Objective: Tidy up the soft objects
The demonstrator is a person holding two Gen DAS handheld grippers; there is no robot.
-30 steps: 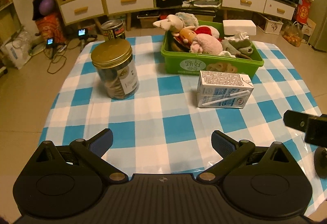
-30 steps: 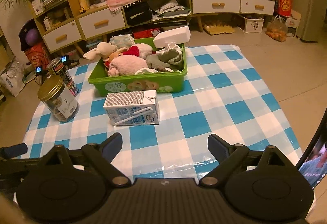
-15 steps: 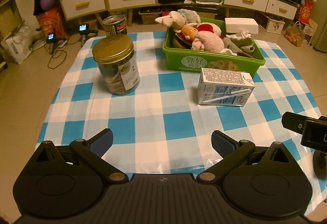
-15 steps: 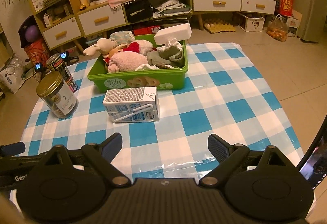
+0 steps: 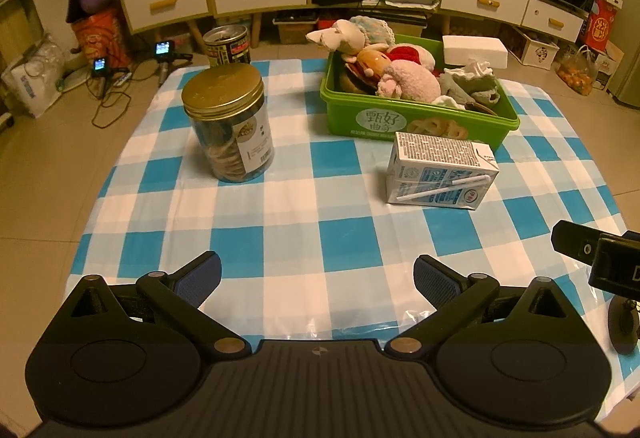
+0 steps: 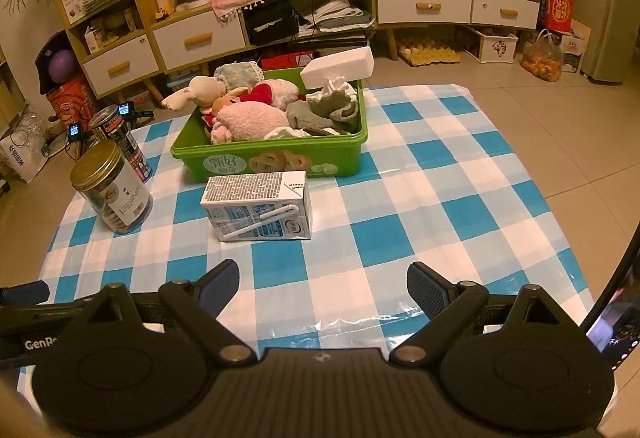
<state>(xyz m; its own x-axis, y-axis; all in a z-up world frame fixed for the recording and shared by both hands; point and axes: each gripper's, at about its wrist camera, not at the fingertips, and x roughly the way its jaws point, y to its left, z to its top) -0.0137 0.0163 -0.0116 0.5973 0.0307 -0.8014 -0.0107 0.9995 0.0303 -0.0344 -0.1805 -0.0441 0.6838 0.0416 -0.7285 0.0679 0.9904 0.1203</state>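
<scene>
Soft toys (image 5: 404,78) piled in green bin (image 5: 416,120) at far side of checked tablecloth (image 5: 320,238), right of centre in the left wrist view. Pile includes pink plush (image 6: 252,120), cream plush (image 6: 200,90) hanging over the bin's left rim, red plush (image 6: 262,92), grey-green cloth (image 6: 328,108) at right end. White foam block (image 6: 338,64) rests on bin's far right corner. Milk carton (image 5: 440,174) lies on its side just in front of bin, straw (image 5: 444,188) on the face towards the camera. Clear jar with gold lid (image 5: 228,122) stands upright to the left, well apart from bin; tin can (image 5: 227,45) behind it at table's far edge. Left gripper (image 5: 317,274) spread wide, nothing between fingers, hovering over near table edge. Right gripper (image 6: 323,284) also spread wide and holding nothing, over near edge, carton ahead of it. Both apart from all objects.
</scene>
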